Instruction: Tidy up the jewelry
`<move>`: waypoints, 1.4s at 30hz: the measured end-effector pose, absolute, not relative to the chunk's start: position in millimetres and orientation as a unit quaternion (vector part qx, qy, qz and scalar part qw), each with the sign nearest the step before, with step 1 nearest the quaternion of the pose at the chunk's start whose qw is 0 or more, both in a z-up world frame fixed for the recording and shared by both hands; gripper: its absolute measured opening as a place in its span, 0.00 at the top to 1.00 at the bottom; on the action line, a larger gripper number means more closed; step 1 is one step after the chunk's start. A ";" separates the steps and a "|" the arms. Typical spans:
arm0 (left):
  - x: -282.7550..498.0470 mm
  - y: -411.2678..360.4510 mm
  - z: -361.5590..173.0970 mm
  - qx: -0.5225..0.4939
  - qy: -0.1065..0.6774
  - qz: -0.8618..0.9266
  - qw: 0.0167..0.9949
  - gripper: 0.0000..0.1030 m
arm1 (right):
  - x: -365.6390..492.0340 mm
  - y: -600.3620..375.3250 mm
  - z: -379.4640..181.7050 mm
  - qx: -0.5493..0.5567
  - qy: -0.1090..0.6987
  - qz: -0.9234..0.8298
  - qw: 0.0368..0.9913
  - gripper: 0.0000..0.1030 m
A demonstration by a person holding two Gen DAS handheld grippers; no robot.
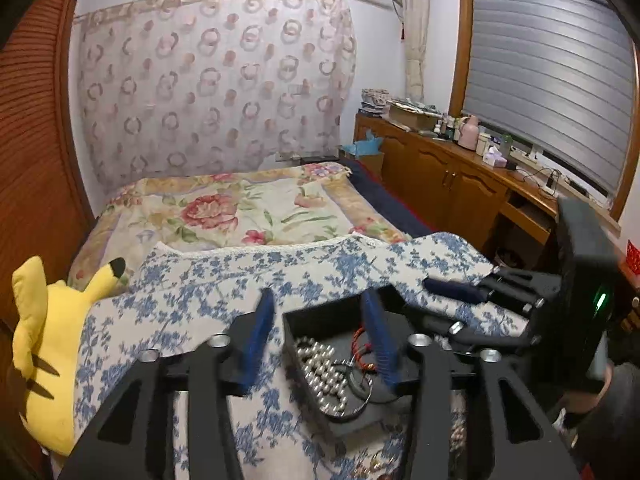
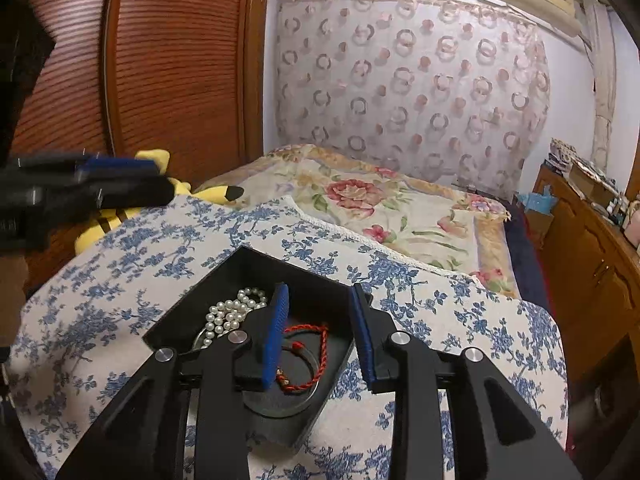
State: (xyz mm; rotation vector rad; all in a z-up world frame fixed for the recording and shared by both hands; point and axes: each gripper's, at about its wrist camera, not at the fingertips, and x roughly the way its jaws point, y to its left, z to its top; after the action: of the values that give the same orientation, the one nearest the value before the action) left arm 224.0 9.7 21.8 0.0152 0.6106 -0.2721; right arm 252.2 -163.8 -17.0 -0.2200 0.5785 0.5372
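Observation:
A black open box (image 1: 316,320) (image 2: 248,268) rests on a blue-flowered cloth. It holds a pearl necklace (image 1: 324,376) (image 2: 228,314), a red braided cord bracelet (image 2: 316,360) (image 1: 358,338) and a dark ring-shaped bangle (image 2: 294,398). My left gripper (image 1: 320,312) is open and empty, its jaws straddling the box's left wall. My right gripper (image 2: 320,304) is open and empty over the box's right side; it also shows from the side in the left wrist view (image 1: 452,292). The left gripper also shows, blurred, in the right wrist view (image 2: 120,180).
The blue-flowered cloth (image 1: 224,280) (image 2: 460,320) covers a raised surface before a bed with a floral quilt (image 1: 240,208). A yellow plush toy (image 1: 48,340) lies at the left. More jewelry (image 1: 456,436) lies on the cloth by the box. A wooden cabinet (image 1: 460,180) stands right.

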 end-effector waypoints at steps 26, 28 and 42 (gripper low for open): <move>114.3 23.3 -50.2 -0.004 0.317 -0.118 0.941 0.07 | 132.9 -196.3 -45.2 -0.080 0.306 0.299 0.901 0.59; 108.2 22.4 -51.5 -0.003 0.317 -0.117 0.941 0.07 | 126.5 -197.4 -50.6 -0.081 0.312 0.300 0.898 0.57; 77.5 22.9 -63.3 0.003 0.323 -0.113 0.940 0.07 | 94.3 -188.5 -85.9 -0.090 0.369 0.319 0.868 0.43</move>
State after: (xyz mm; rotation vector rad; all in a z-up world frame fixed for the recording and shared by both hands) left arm 77.5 22.9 -63.3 0.0070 0.6598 -0.2298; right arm 94.3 -188.5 -85.9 -0.1876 0.7719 0.6670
